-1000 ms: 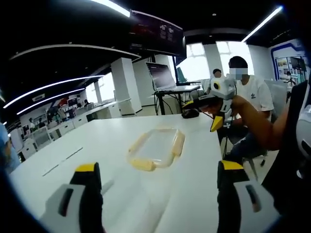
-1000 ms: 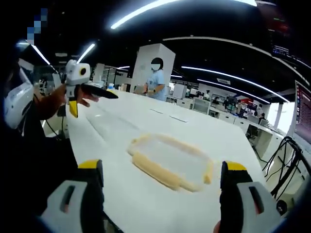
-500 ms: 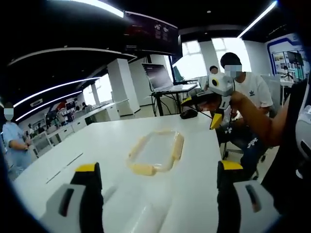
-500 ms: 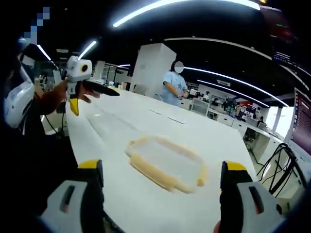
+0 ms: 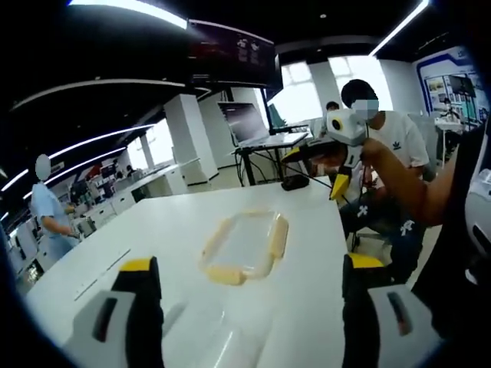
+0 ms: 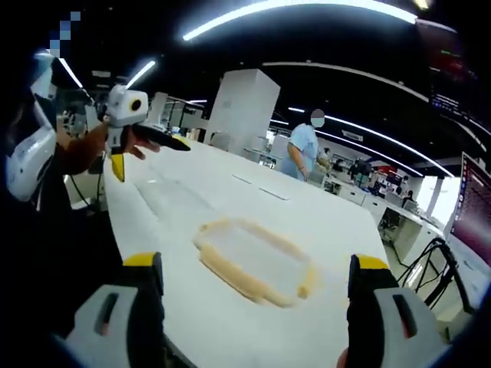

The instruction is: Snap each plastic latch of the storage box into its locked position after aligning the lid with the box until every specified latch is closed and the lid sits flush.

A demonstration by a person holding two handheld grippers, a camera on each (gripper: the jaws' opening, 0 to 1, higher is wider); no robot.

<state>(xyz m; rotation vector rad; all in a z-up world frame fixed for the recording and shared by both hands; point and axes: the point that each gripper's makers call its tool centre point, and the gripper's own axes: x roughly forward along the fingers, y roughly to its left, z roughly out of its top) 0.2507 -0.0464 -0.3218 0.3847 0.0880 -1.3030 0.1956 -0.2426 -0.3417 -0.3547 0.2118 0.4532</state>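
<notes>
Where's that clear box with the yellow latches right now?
The storage box lies flat mid-table, ahead of both open grippers; in the right gripper view it sits centre, between that gripper's jaws.

A white table [image 5: 307, 253] fills the foreground. A laptop [image 5: 247, 123] stands on a desk [image 5: 270, 143] behind, near a seated person [image 5: 387, 146]. Another person [image 6: 301, 152] stands further off.

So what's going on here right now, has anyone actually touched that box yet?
Not yet. A person holds a two-jaw gripper in each hand above a white table. The clear storage box with yellow latches lies flat on the table, ahead of both grippers and apart from them. The left gripper has its jaws wide open with nothing between them, and so does the right gripper. No latch is being pressed at this moment.
</notes>
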